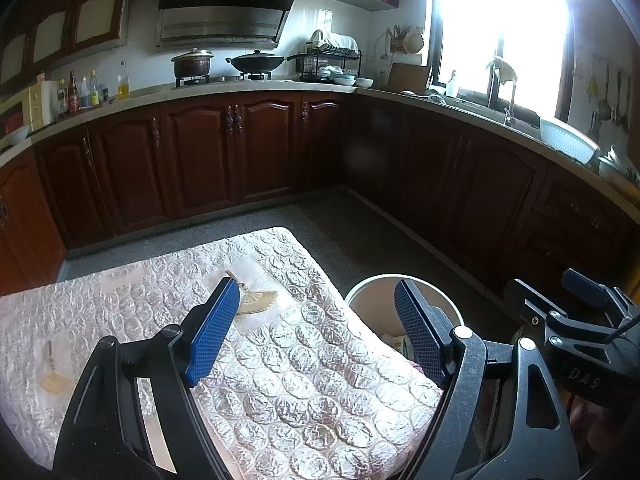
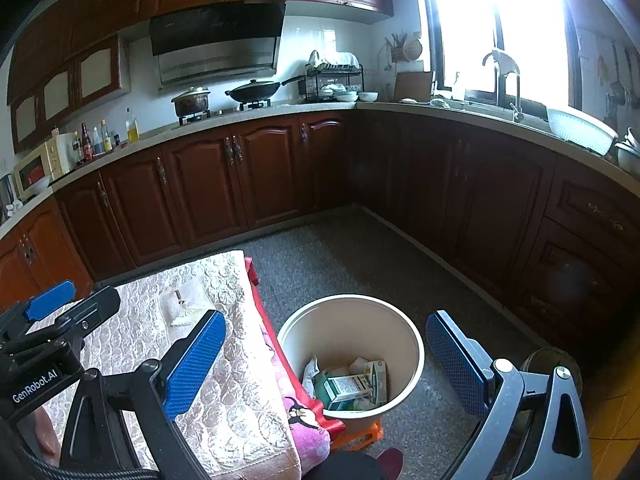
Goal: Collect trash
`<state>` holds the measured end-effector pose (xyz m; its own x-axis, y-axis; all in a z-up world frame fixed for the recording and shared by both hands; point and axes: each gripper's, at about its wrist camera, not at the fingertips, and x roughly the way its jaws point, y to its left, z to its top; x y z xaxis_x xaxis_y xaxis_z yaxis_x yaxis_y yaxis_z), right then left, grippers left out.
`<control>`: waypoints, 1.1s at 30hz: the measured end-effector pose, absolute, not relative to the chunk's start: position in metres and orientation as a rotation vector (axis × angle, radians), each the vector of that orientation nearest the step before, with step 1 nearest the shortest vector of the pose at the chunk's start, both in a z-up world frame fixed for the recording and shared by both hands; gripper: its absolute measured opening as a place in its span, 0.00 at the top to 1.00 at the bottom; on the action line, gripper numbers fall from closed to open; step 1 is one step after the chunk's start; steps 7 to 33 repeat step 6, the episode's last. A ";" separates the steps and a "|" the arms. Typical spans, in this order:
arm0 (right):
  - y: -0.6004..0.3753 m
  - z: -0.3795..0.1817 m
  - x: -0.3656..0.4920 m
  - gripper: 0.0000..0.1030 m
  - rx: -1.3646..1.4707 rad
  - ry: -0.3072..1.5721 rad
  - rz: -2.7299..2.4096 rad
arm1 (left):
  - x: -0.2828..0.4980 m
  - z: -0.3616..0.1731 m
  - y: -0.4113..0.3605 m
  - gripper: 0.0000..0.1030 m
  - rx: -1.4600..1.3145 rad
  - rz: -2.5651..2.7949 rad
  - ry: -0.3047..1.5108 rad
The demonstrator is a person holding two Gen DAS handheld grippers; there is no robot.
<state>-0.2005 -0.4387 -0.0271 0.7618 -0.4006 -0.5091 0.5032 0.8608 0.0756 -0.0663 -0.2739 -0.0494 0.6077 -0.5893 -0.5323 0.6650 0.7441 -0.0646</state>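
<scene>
While both grippers hang over the near end of the table (image 1: 280,360), nothing sits between either pair of blue pads; the left gripper (image 1: 316,324) stands wide and released over the table's right edge, and the right gripper (image 2: 326,360) is spread just as wide, empty, straddling the bin (image 2: 416,344) from above. The trash (image 2: 348,384) is already down in that bin: a green-and-white carton, a crumpled wrapper and some paper packets lie on its bottom; from the left wrist only a sliver of them shows, because the right finger (image 1: 420,332) of that gripper covers most of the opening. The bin stands on the floor (image 2: 340,256) just beside the table's right edge, on something orange (image 2: 360,436) that is mostly hidden underneath. On the table's quilted silvery cover, a small cream fan-shaped piece (image 1: 258,302) with a thin handle lies near the far right corner, partly behind the left finger (image 1: 212,336); what it is I cannot tell; a second, fainter one (image 1: 56,380) lies near the left edge. A pink cloth (image 2: 304,420) with a cartoon figure hangs off the right edge, its lower end cut off by the frame; the window (image 2: 500,32) is blown out white.
</scene>
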 end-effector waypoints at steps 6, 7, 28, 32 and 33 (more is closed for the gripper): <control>-0.433 -0.032 -0.187 0.03 0.195 0.527 -0.475 | -0.055 -0.058 -0.261 0.23 0.127 -0.708 0.572; -0.433 -0.032 -0.187 0.03 0.195 0.527 -0.475 | -0.055 -0.058 -0.261 0.23 0.127 -0.708 0.572; -0.433 -0.032 -0.187 0.03 0.195 0.527 -0.475 | -0.055 -0.058 -0.261 0.23 0.127 -0.708 0.572; -0.433 -0.032 -0.187 0.03 0.195 0.527 -0.475 | -0.055 -0.058 -0.261 0.23 0.127 -0.708 0.572; -0.433 -0.032 -0.187 0.03 0.195 0.527 -0.475 | -0.055 -0.058 -0.261 0.23 0.127 -0.708 0.572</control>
